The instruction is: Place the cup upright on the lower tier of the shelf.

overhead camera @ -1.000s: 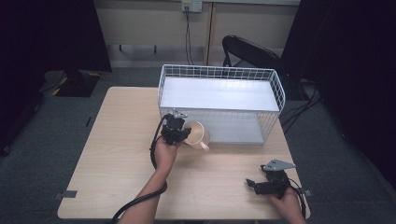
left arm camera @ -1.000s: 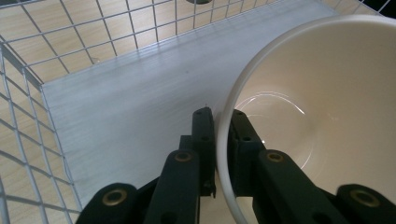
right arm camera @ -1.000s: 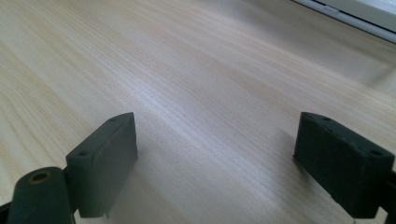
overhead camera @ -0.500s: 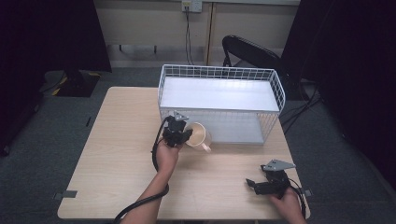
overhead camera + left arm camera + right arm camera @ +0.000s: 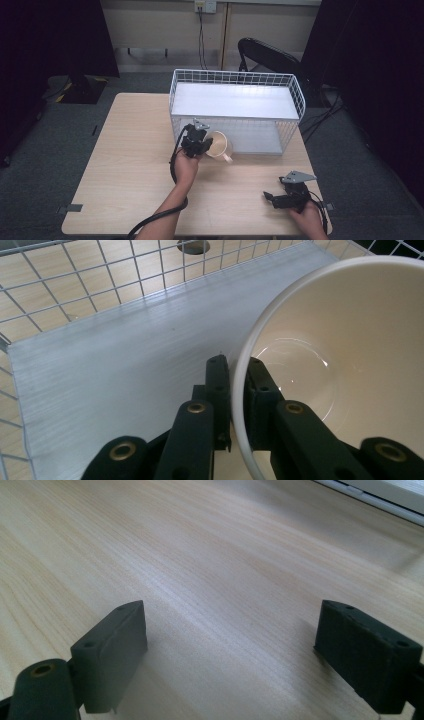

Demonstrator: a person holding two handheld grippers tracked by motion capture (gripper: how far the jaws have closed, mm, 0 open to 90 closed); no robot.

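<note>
The left tongs point(image 5: 239, 390) pinch the rim of a cream cup point(image 5: 345, 370), one jaw inside, one outside. The cup looks rigid, glazed, slippery and breakable, so the rim grip seems sound. The right tongs point(image 5: 230, 655) rest wide open, empty, on the bench point(image 5: 210, 555).

The basket's point(image 5: 288, 95) wire wall stands just beyond the cup point(image 5: 219, 145); bare bench point(image 5: 125, 150) lies open left and toward the person.

A light wooden table point(image 5: 125, 150) is seen mid-frame; a white wire basket point(image 5: 237, 80) is set on its upper right part.
</note>
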